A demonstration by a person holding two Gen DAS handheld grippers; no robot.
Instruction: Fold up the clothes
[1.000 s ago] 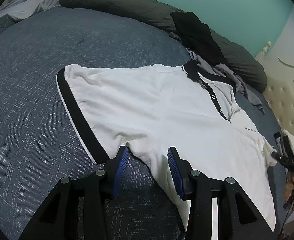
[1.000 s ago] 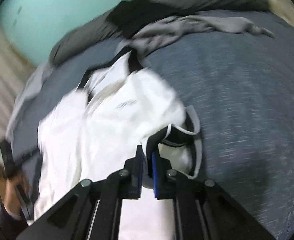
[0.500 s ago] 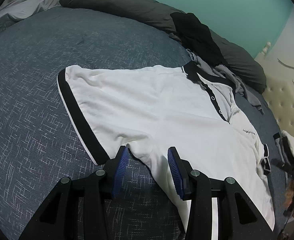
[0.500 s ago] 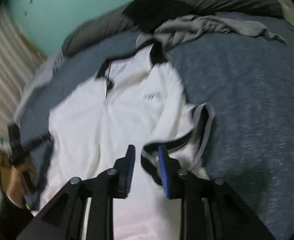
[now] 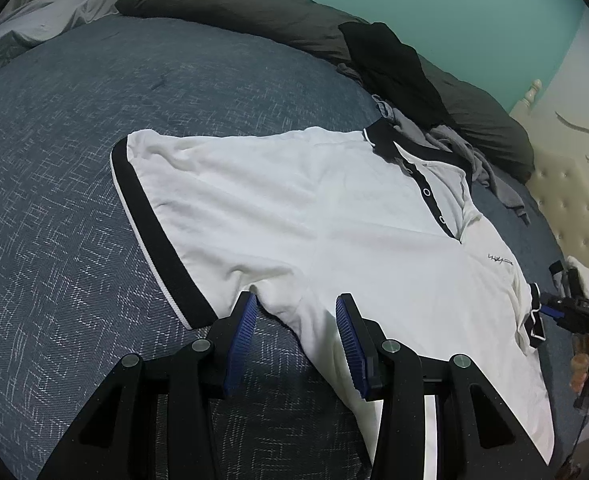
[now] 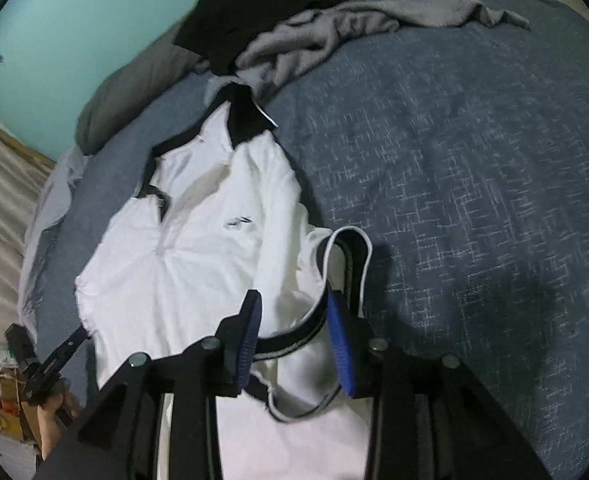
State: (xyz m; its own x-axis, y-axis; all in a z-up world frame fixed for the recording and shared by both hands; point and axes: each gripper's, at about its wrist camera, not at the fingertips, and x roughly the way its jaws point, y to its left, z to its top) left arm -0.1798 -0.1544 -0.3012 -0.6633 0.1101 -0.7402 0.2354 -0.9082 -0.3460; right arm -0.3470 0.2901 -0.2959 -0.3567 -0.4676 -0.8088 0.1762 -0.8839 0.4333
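My left gripper (image 5: pixel 296 312) stands wide open over the armpit seam of the white polo shirt with black collar and black-banded sleeves (image 5: pixel 314 208), which lies face up, spread on the bed's blue-grey patterned cover (image 5: pixel 74 140). My right gripper (image 6: pixel 294 312) is wide open too, its blue pads either side of the shirt's other black-banded sleeve cuff (image 6: pixel 346 256), which lies loosely curled. A crumpled grey garment (image 6: pixel 334 32) and a black one (image 6: pixel 234 20) lie beyond the collar.
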